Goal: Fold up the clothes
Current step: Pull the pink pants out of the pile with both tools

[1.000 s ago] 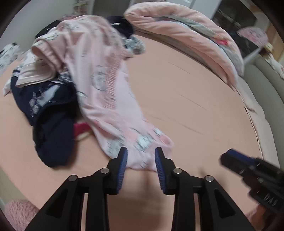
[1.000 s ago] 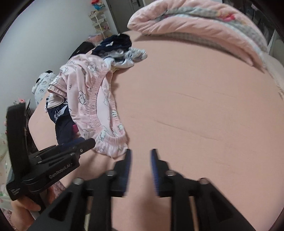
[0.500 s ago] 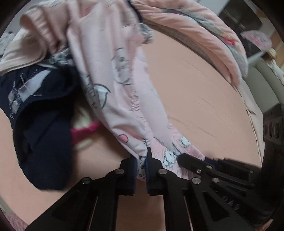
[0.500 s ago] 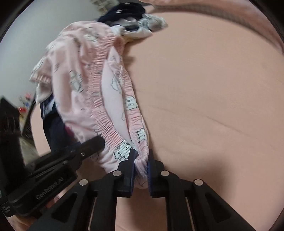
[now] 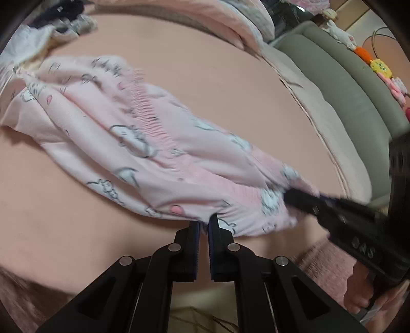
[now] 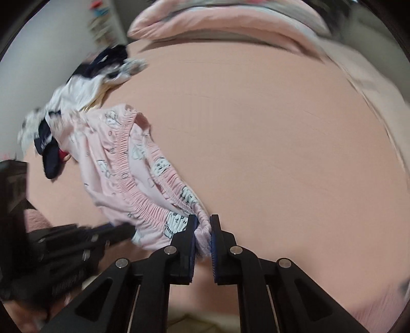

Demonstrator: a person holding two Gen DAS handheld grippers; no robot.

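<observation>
A pair of pink pyjama trousers [image 5: 133,128] with white cartoon prints and a gathered elastic waistband lies stretched across the pink bed sheet [image 5: 217,84]. My left gripper [image 5: 204,225] is shut on the near edge of the waistband. My right gripper [image 6: 203,225] is shut on the bunched waistband end of the same trousers [image 6: 123,158]. In the left wrist view the right gripper [image 5: 294,196] comes in from the right and bites the cloth. In the right wrist view the left gripper [image 6: 125,228] reaches in from the lower left. The trouser legs trail away toward the clothes pile.
A pile of dark blue and white clothes [image 6: 84,84] lies at the far left of the bed. A rolled pink quilt [image 6: 230,23] runs along the head of the bed. A grey padded bed frame [image 5: 353,87] with soft toys borders the right side.
Both grippers closed on the trousers' waistband and pulled the garment off the clothes pile toward the near edge of the bed. The trousers now lie stretched out, apart from the pile.
</observation>
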